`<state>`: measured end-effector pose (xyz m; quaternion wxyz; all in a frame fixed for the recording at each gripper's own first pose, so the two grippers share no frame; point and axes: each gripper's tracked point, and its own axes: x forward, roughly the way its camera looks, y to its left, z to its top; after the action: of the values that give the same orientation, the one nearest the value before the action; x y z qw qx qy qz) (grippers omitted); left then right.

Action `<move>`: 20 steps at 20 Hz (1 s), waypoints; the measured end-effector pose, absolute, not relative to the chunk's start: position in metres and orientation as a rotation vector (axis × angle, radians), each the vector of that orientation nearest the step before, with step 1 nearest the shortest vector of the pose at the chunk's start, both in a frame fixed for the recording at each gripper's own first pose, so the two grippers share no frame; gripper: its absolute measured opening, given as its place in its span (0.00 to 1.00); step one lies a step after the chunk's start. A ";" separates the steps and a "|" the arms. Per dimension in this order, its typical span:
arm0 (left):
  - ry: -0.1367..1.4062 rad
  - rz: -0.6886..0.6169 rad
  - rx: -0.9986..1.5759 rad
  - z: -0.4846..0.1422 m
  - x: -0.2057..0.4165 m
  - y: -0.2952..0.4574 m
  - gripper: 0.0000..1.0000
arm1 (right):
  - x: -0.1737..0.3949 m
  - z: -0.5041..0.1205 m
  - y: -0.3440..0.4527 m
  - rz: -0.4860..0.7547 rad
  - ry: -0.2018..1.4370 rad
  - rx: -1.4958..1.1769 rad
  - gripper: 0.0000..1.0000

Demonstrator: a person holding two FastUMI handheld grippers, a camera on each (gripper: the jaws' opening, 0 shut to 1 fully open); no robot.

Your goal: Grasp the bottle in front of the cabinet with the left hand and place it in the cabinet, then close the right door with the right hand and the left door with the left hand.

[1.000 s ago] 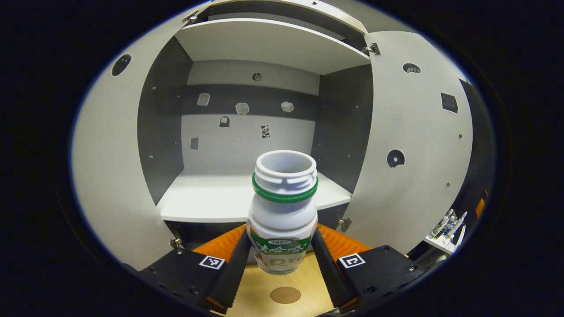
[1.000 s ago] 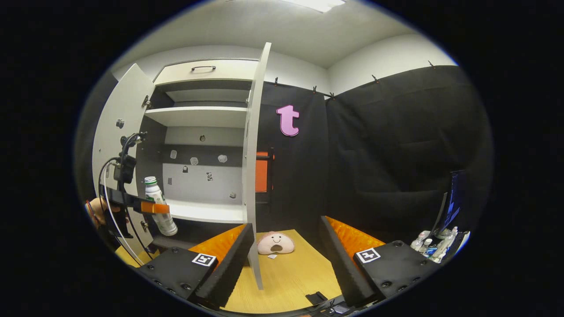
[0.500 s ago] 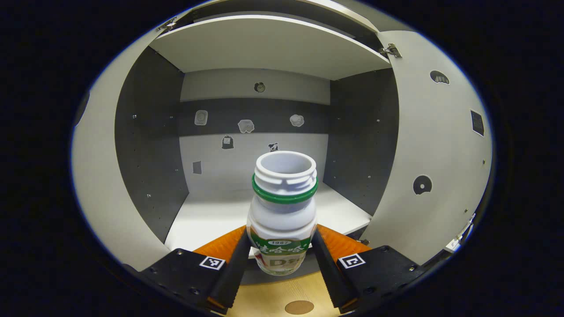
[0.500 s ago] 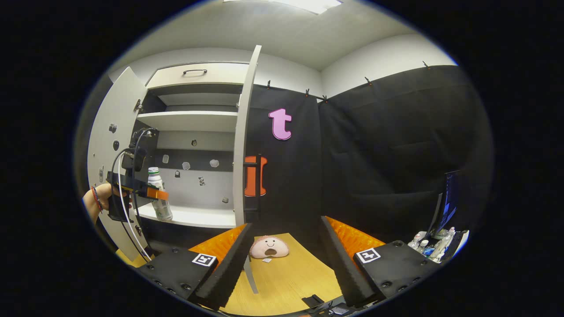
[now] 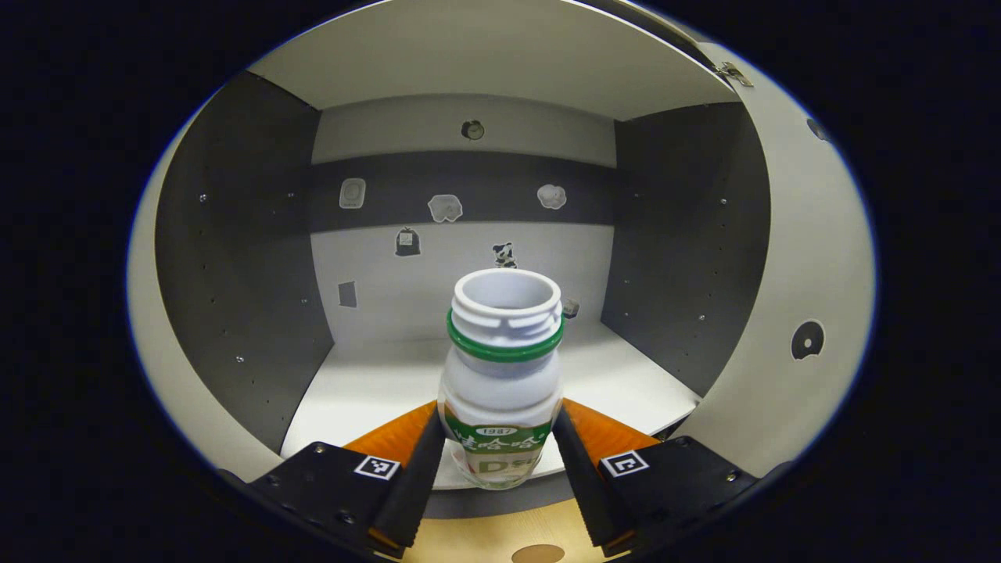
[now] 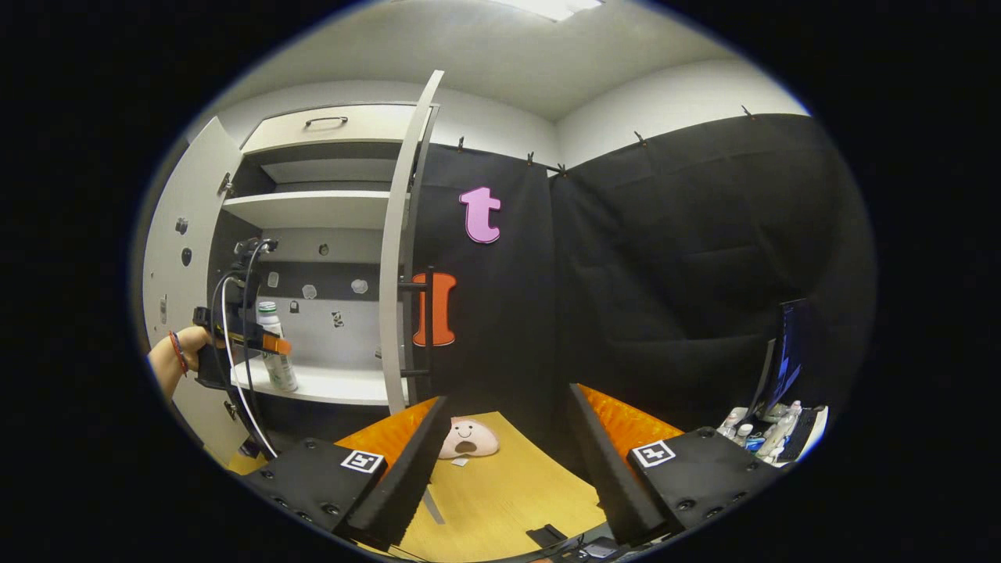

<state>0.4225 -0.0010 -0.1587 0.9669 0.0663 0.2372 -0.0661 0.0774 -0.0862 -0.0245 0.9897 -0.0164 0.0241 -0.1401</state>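
A white bottle (image 5: 502,367) with a green neck ring and no cap stands upright between my left gripper's (image 5: 499,469) fingers, which are shut on its lower body. It hangs over the front edge of the cabinet's lower shelf (image 5: 375,391). In the right gripper view the same bottle (image 6: 275,352) sits in the left gripper (image 6: 270,344), held by a hand (image 6: 174,361) at the shelf's (image 6: 344,385) front. The right door (image 6: 396,258) stands open edge-on; the left door (image 6: 178,258) is swung wide. My right gripper (image 6: 500,453) is open above the wooden table (image 6: 500,500).
A pink plush toy (image 6: 468,439) lies on the table near the right door's foot. Small stickers dot the cabinet's back wall (image 5: 461,258). Small bottles (image 6: 770,434) crowd the far right by a screen. An upper shelf (image 5: 485,62) roofs the compartment.
My left gripper has carried the bottle forward and up, from in front of the cabinet to the lower shelf's edge. The right gripper view has swung to the right.
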 end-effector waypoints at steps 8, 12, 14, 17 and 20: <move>0.484 -0.097 0.170 -0.166 0.443 -0.003 0.81 | 0.087 -0.031 -0.093 -0.296 0.063 -0.033 0.99; 0.464 -0.086 0.173 -0.160 0.441 -0.003 0.91 | 0.089 -0.034 -0.093 -0.295 0.065 -0.031 0.99; 0.448 -0.086 0.186 -0.153 0.437 -0.002 0.92 | 0.090 -0.034 -0.091 -0.288 0.066 -0.030 0.99; 0.406 -0.082 0.199 -0.134 0.421 0.001 0.97 | 0.090 -0.035 -0.086 -0.278 0.066 -0.037 0.99; 0.360 -0.065 0.195 -0.113 0.400 0.010 0.97 | 0.088 -0.032 -0.082 -0.265 0.059 -0.037 0.99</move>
<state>0.4002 0.0102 -0.1133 0.9786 0.0966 0.1789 -0.0321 0.0885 -0.0822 -0.0321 0.9906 -0.0187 0.0296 -0.1321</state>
